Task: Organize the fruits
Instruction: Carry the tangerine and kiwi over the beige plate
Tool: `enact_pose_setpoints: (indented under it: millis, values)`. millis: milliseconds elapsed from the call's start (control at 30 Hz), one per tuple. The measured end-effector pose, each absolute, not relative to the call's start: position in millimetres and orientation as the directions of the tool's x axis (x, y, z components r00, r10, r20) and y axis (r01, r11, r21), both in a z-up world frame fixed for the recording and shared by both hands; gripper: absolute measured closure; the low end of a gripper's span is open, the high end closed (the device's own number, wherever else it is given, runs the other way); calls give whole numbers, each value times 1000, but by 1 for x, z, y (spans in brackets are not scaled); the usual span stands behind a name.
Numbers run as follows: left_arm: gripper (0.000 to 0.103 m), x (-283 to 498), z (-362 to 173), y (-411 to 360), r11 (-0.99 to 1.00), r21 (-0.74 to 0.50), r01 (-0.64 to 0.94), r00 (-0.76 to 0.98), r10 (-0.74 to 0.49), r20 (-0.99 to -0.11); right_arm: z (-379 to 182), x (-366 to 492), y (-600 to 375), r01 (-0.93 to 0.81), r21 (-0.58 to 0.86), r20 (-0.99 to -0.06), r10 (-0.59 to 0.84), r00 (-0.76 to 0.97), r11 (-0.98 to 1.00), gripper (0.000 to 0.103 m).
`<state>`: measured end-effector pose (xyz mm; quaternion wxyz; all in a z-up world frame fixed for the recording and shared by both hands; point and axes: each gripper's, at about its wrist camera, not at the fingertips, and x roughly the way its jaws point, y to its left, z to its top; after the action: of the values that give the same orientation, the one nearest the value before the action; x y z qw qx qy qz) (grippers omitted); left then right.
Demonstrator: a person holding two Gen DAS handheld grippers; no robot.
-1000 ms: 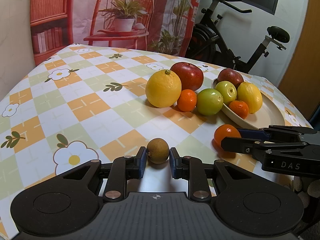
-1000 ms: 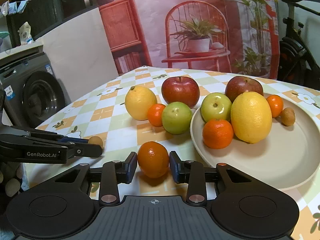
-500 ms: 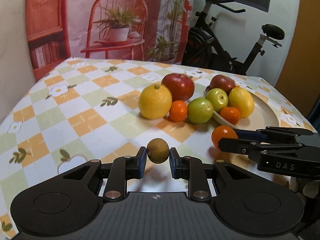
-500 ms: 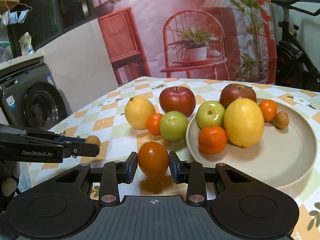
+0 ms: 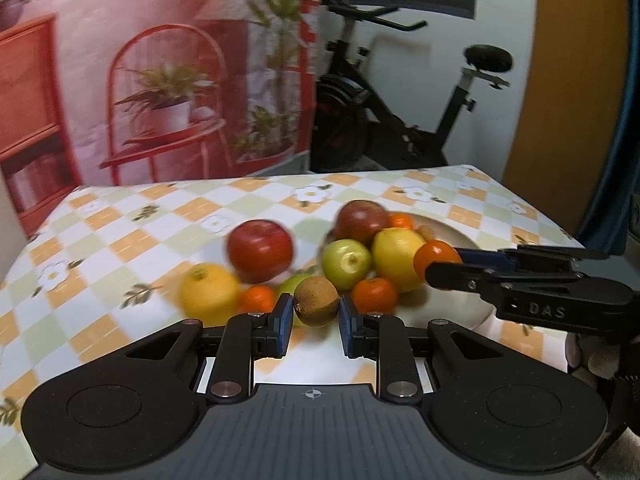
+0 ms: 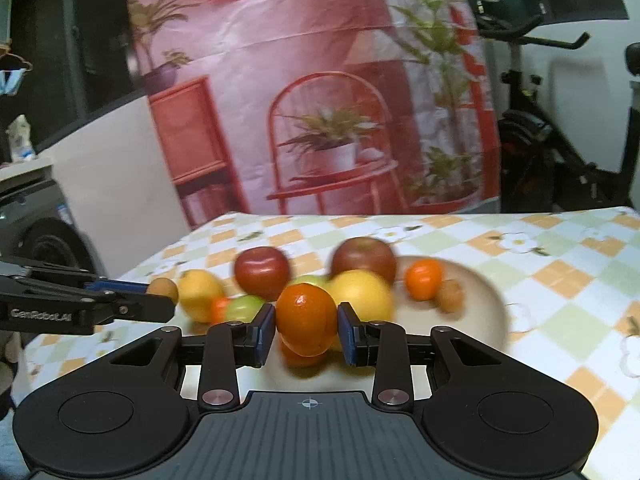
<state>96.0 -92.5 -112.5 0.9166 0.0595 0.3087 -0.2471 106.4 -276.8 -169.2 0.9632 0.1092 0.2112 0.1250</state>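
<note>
left gripper point(image 5: 315, 313) clamped on small brown fruit point(image 5: 316, 301) | right gripper point(image 6: 307, 327) clamped on mandarin point(image 6: 306, 318) | risk: either round fruit could slip out and roll, or knock the crowded plate point(image 6: 486, 300)

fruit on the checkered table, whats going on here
A person is sorting fruit with a handheld tool in each hand. The left tool grips a small brown fruit; the right tool grips a tangerine. Both are held near the beige plate, which already holds several fruits. Three or four others sit on the tablecloth beside it.
</note>
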Motion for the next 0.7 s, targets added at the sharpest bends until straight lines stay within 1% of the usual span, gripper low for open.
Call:
enact_pose_setpoints:
  millis: [167,333,467,700]
  values:
    - [77,99,-124,-128,829,-29,558,642,-453,-618,-172,109,-306,-148,237,-392,233,890,960,72]
    - [77,100,-139,-155,794,-7,608,599,-465,-651,-181,114,-328,-105,207,-414,184,891,973,72]
    - [77,107,-147,-167,789,-13,615,577,-461,-674,-185,124,-337,-82,173,-433,151,889,982,72]
    - [77,116,-154,-176,788,-13,616,555,-446,-702,-192,140,-332,-103,119,-467,147,872,988,72]
